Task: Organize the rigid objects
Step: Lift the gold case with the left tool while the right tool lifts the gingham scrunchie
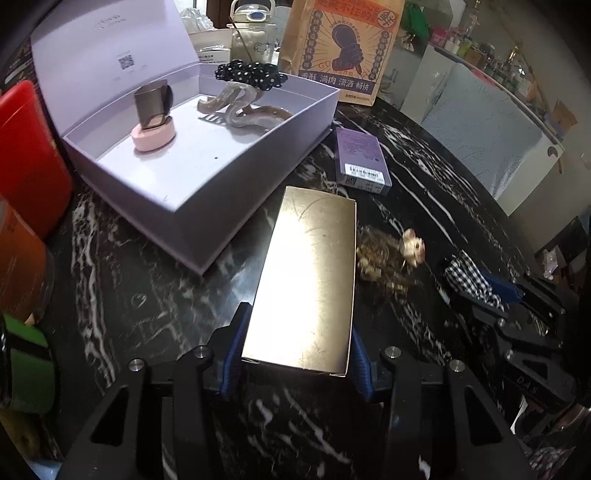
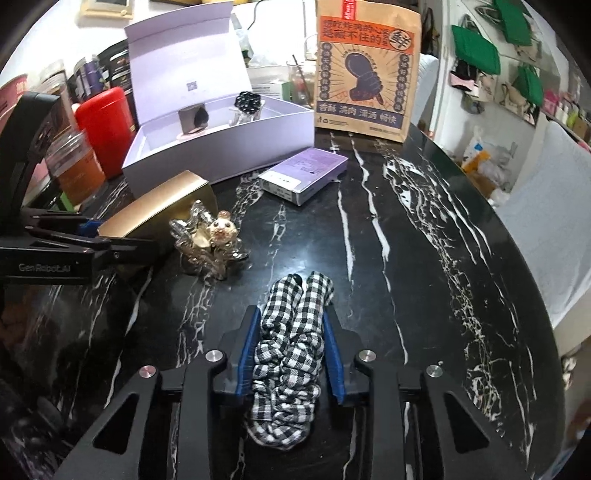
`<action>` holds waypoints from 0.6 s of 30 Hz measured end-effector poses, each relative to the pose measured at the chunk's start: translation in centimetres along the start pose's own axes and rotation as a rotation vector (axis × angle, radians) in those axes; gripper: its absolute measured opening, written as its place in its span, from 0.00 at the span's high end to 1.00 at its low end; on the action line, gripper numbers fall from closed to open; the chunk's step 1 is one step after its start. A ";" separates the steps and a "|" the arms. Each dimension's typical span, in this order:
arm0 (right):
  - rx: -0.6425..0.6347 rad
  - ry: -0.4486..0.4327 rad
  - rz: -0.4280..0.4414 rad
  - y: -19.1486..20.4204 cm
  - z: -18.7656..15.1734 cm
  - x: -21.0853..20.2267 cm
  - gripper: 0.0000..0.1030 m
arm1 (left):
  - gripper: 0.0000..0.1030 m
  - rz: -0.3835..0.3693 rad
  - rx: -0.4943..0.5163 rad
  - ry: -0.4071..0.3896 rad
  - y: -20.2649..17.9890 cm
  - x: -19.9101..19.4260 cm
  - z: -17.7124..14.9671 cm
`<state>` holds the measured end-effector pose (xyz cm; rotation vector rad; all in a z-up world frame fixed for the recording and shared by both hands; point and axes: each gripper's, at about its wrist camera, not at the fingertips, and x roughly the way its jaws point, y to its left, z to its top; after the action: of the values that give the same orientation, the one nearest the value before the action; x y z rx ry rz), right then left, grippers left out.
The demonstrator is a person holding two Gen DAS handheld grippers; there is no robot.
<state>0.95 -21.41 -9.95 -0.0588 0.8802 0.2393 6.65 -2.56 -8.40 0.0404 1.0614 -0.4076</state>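
My left gripper (image 1: 293, 360) is shut on a gold box (image 1: 306, 280), held just above the black marble table beside an open lilac box (image 1: 207, 173); the gripper (image 2: 96, 236) and gold box (image 2: 162, 210) also show in the right wrist view. The lilac box (image 2: 221, 155) holds a pink-based bottle (image 1: 153, 114), a clear hair claw (image 1: 236, 107) and a polka-dot scrunchie (image 1: 251, 75). My right gripper (image 2: 291, 354) is shut on a black-and-white checked scrunchie (image 2: 291, 354), which also shows in the left wrist view (image 1: 472, 278). A bear hair clip (image 2: 212, 240) (image 1: 391, 254) and a small purple box (image 2: 304, 177) (image 1: 364, 162) lie on the table.
A brown paper bag (image 2: 365, 70) stands at the table's back. A red canister (image 2: 105, 129) and jars (image 2: 74, 170) crowd the left side. A water bottle (image 1: 253, 33) stands behind the lilac box. The table's rounded edge (image 2: 532, 266) runs along the right.
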 end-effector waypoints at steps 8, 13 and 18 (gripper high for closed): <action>-0.019 0.008 0.045 0.8 -0.5 -0.5 0.71 | 0.53 0.013 -0.002 0.015 -0.2 -1.5 -2.6; -0.022 0.008 0.053 1.0 -0.9 -0.8 0.70 | 0.53 0.011 -0.003 -0.006 -0.2 -1.8 -3.4; -0.023 0.009 0.056 1.0 -1.2 -1.1 0.56 | 0.51 0.097 0.072 0.005 -1.7 -0.9 -2.6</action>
<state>-0.86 -20.80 -9.88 -0.0569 0.8890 0.3012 3.47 -3.26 -8.64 0.1563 1.0450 -0.3574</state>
